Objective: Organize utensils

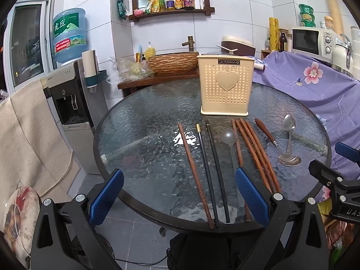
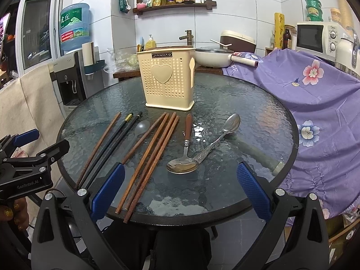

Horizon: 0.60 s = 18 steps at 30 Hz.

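Note:
A beige perforated utensil holder [image 1: 225, 85] [image 2: 167, 78] stands at the back of the round glass table [image 1: 139, 121] [image 2: 247, 112]. In front of it lie brown wooden chopsticks [image 1: 256, 150] [image 2: 153, 150], a lone brown chopstick [image 1: 193, 171], two black chopsticks [image 1: 213, 168] [image 2: 112, 144], a clear plastic spoon [image 1: 229, 137] [image 2: 141, 127], a wooden-handled metal spoon [image 1: 270, 138] [image 2: 185, 148] and an all-metal spoon [image 1: 289, 128] [image 2: 227, 127]. My left gripper [image 1: 180, 198] is open over the table's near edge. My right gripper [image 2: 181, 195] is open and empty above the near edge.
A purple flowered cloth [image 1: 315, 85] [image 2: 315, 94] covers furniture on the right. A water dispenser [image 1: 67, 94] stands at the left. A wicker basin [image 1: 173, 61], a pan [image 2: 213, 56] and a microwave [image 2: 315, 37] sit behind the table.

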### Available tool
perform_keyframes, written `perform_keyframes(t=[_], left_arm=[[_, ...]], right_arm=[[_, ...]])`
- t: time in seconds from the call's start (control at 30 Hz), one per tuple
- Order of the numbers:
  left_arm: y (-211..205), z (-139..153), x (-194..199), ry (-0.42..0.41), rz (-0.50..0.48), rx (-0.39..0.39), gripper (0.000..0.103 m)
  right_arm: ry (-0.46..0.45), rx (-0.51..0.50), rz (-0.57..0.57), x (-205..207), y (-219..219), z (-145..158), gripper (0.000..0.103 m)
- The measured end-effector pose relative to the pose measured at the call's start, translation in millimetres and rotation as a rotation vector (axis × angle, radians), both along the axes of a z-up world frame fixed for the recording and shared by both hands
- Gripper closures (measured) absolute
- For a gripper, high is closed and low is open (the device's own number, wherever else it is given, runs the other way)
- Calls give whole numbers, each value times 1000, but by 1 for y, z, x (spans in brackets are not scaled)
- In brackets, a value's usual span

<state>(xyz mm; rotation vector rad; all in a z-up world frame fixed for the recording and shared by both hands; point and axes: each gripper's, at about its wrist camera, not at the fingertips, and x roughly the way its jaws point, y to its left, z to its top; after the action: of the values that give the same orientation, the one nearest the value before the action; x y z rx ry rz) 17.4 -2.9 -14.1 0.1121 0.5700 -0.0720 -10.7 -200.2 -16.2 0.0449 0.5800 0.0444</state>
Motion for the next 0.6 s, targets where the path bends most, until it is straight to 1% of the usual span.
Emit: perform_keyframes(t=[0.2, 0.37, 0.6], left_arm=[[6, -2, 14, 28, -2, -2, 7], [11, 6, 26, 34, -18, -9, 9], [22, 14, 57, 54, -11, -42, 17]], right_arm=[[15, -16, 8, 8, -1, -1, 5], [34, -18, 20, 23, -6, 1, 5], [53, -39, 31, 48, -8, 9, 5]])
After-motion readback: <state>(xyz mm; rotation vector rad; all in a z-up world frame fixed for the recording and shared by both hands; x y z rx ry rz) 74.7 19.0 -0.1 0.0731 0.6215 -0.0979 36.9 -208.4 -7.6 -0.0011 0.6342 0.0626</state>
